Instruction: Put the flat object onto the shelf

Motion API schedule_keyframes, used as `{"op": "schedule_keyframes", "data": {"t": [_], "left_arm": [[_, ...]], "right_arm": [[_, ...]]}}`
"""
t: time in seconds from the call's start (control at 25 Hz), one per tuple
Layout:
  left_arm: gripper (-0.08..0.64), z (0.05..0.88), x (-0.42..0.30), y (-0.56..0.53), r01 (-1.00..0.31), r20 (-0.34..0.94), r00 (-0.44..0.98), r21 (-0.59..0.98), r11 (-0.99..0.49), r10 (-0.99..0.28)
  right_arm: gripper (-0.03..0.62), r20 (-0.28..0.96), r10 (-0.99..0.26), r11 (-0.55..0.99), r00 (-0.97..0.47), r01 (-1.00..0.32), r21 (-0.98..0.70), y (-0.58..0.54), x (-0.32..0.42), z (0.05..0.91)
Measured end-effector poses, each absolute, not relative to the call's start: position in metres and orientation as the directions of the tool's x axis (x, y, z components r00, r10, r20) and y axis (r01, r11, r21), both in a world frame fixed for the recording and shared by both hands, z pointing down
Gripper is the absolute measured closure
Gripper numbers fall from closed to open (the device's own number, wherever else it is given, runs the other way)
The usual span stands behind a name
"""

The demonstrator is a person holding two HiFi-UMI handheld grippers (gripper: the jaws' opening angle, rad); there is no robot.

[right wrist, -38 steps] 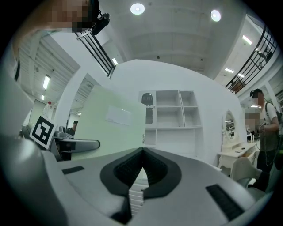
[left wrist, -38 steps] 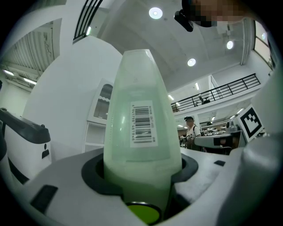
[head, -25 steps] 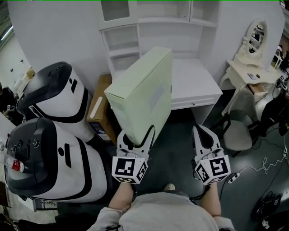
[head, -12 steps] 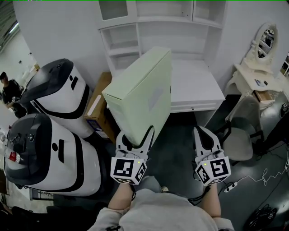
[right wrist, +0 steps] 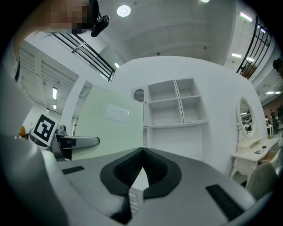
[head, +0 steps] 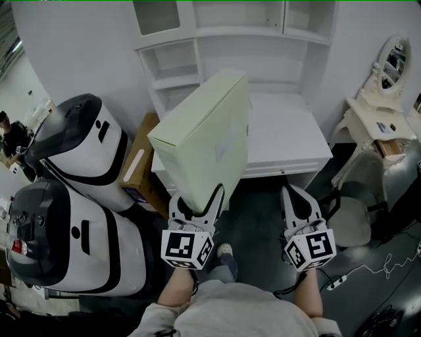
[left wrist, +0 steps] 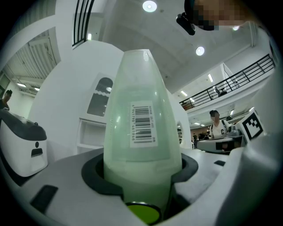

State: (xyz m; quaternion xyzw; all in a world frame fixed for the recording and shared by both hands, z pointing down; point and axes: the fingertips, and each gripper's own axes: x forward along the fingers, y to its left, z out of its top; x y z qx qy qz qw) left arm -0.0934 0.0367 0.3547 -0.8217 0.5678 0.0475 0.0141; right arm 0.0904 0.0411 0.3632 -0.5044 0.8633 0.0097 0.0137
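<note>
The left claw (head: pixel 198 197) pinches the flat box (head: pixel 204 138) by its near end, the box tilting up ahead of it. The right claw (head: pixel 297 195), beside it, is pressed together and empty. This looks like the carrying step. Next, the box needs lifting forward onto the shelf (head: pixel 177 82) ahead.

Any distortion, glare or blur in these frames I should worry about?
Left gripper view: heavy fisheye, the box bulges into a cone, its barcode stays sharp; ceiling lights blow out. Right gripper view: shelf bowed, picture corners black. Head view: picture edges curve, no obvious motion blur.
</note>
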Motion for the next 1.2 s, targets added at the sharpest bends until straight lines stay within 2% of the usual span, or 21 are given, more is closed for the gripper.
{"op": "schedule_keyframes", "data": {"t": [0.4,0.68,0.96,1.2], "left_arm": [[0.278,0.343,-0.104,-0.079,-0.927,-0.112,0.369,0.026,-0.374,-0.923],[0.281,0.334,-0.115,-0.146,-0.918,-0.13,0.396,-0.044,-0.394,-0.909],[0.285,0.322,-0.113,-0.195,-0.905,-0.134,0.403,-0.201,-0.374,-0.905],[0.287,0.305,-0.095,-0.232,-0.877,-0.156,0.377,-0.377,-0.297,-0.913]], "right_arm": [[0.586,-0.055,-0.874,0.481,-0.482,-0.876,0.025,-0.071,0.078,0.347],[0.586,-0.089,-0.883,0.461,-0.461,-0.887,0.024,-0.135,0.066,0.342],[0.586,-0.085,-0.887,0.454,-0.453,-0.891,0.012,-0.179,0.067,0.348],[0.586,-0.102,-0.873,0.477,-0.476,-0.879,0.022,-0.225,0.087,0.343]]}}
